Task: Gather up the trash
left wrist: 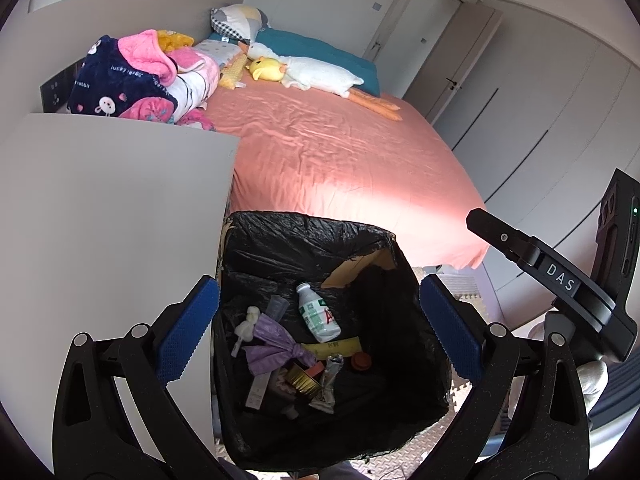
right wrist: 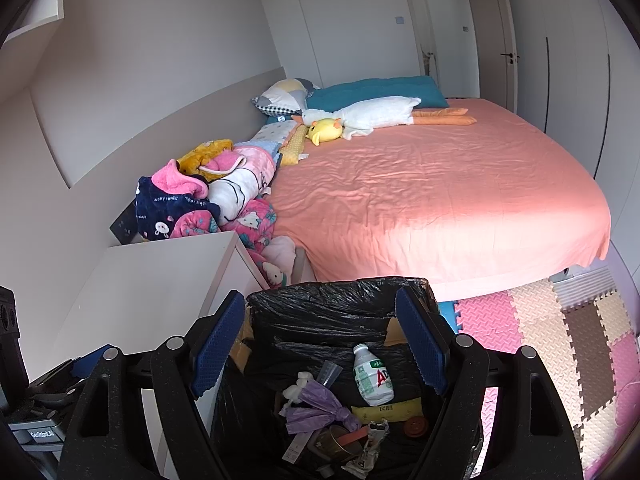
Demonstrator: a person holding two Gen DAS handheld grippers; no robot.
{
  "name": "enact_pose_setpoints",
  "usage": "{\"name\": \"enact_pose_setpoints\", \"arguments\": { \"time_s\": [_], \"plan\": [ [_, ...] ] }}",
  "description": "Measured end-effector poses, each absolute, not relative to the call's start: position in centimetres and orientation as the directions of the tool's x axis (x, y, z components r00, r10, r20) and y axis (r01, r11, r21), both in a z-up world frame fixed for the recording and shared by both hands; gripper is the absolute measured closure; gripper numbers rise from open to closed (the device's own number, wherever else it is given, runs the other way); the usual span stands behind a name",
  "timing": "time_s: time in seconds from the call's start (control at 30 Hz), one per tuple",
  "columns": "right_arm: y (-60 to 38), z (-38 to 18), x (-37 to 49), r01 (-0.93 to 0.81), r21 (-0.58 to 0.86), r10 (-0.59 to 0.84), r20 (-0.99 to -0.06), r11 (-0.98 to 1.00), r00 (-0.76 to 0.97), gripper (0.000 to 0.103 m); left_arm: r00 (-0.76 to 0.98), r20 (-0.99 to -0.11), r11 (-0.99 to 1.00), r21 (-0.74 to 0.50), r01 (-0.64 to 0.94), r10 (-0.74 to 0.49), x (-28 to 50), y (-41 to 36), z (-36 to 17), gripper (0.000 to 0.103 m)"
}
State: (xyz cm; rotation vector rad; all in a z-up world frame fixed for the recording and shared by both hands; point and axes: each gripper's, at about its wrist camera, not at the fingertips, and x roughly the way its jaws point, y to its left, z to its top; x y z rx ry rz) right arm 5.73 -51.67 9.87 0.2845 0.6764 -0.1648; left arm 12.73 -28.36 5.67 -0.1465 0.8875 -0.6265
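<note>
A bin lined with a black bag (left wrist: 304, 236) stands on the floor below both grippers; it also shows in the right wrist view (right wrist: 320, 312). Inside lie a white plastic bottle (left wrist: 318, 314) (right wrist: 372, 378), a purple knotted bag (left wrist: 276, 346) (right wrist: 316, 410), a yellow wrapper (left wrist: 332, 348), a crumpled foil wrapper (left wrist: 326, 384) and other scraps. My left gripper (left wrist: 320, 328) is open and empty above the bin. My right gripper (right wrist: 320, 344) is open and empty above it too; its body (left wrist: 560, 276) shows at the right of the left wrist view.
A white bedside cabinet (left wrist: 100, 208) (right wrist: 160, 280) stands left of the bin. A bed with a pink sheet (left wrist: 340, 152) (right wrist: 440, 200) lies behind, with folded blankets (left wrist: 132, 80), pillows and plush toys (right wrist: 360, 118). Foam floor mats (right wrist: 560, 340) lie to the right. Wardrobe doors (left wrist: 540, 112) line the right wall.
</note>
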Motion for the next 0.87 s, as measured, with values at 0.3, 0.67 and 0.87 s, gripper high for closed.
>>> {"name": "enact_pose_setpoints", "arguments": {
  "time_s": [0.3, 0.67, 0.87],
  "plan": [
    [-51.79, 9.69, 5.47, 0.237, 0.201, -0.057, -0.639, 0.950, 0.767, 0.025, 0.476, -0.686, 0.820, -0.337, 0.463, -0.550, 12.33, -28.96, 5.85, 0.007],
    [-51.77, 9.49, 5.54, 0.241, 0.201, -0.059, -0.639, 0.949, 0.767, 0.025, 0.486, -0.686, 0.827, -0.328, 0.456, -0.541, 12.42, -28.96, 5.84, 0.007],
    [-51.80, 9.42, 5.63, 0.240, 0.203, -0.057, -0.640, 0.949, 0.766, 0.025, 0.471, -0.694, 0.821, -0.327, 0.468, -0.545, 12.24, -29.23, 5.69, 0.007]
  ]
}}
